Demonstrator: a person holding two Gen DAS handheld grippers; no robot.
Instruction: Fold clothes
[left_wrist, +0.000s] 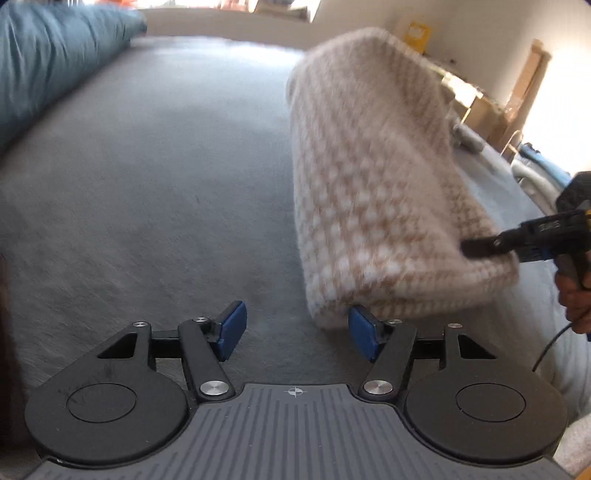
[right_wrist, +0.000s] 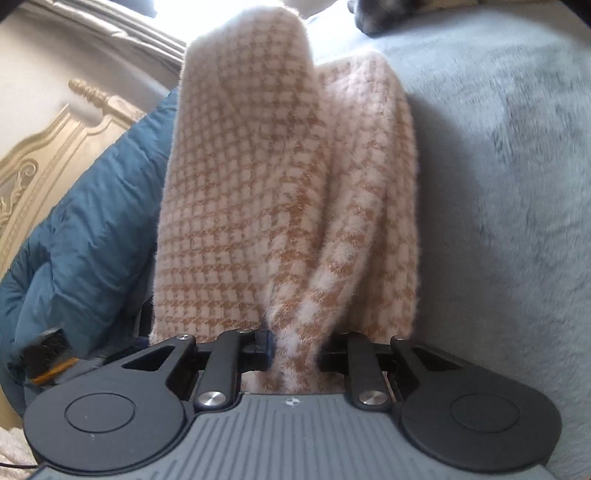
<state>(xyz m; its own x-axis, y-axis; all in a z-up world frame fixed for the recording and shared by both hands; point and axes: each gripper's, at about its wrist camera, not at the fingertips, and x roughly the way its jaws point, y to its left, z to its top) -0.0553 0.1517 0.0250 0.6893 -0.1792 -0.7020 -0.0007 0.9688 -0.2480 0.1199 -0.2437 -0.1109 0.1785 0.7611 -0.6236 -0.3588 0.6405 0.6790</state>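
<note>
1. My right gripper (right_wrist: 293, 350) is clamped on a bunched edge of the sweater (right_wrist: 280, 192); its jaws stand narrow with the knit pinched between them, and the cloth rises away from them in two soft columns.
2. My left gripper (left_wrist: 297, 334) is about half open and has hold of nothing; only bare bed (left_wrist: 166, 184) shows between its blue pads (left_wrist: 233, 328); the right pad sits just beside the sweater's near lower corner, and I cannot tell whether it touches.
3. The sweater is a fuzzy tan-and-cream check; in the left view it hangs as a blurred, doubled-over mass to the right of the grey bed cover, lifted at its right near edge by the right gripper, which comes in from the right with a hand (left_wrist: 576, 299) behind it.
4. A teal quilt (left_wrist: 51, 62) lies along the far left; in the right view it sits to the left of the sweater, with a carved cream headboard (right_wrist: 51, 147) beyond it.
5. Progress, as I judge it: the sweater looks gathered or partly doubled, not flat, so no tidy fold is finished; I would call this early to middle.
6. Left to do, in my view: get a second corner in the left gripper, spread the piece on the bed, then fold it over and smooth it.
7. The risk I see is the thick knit slipping or bunching unevenly while held at one point only.
</note>
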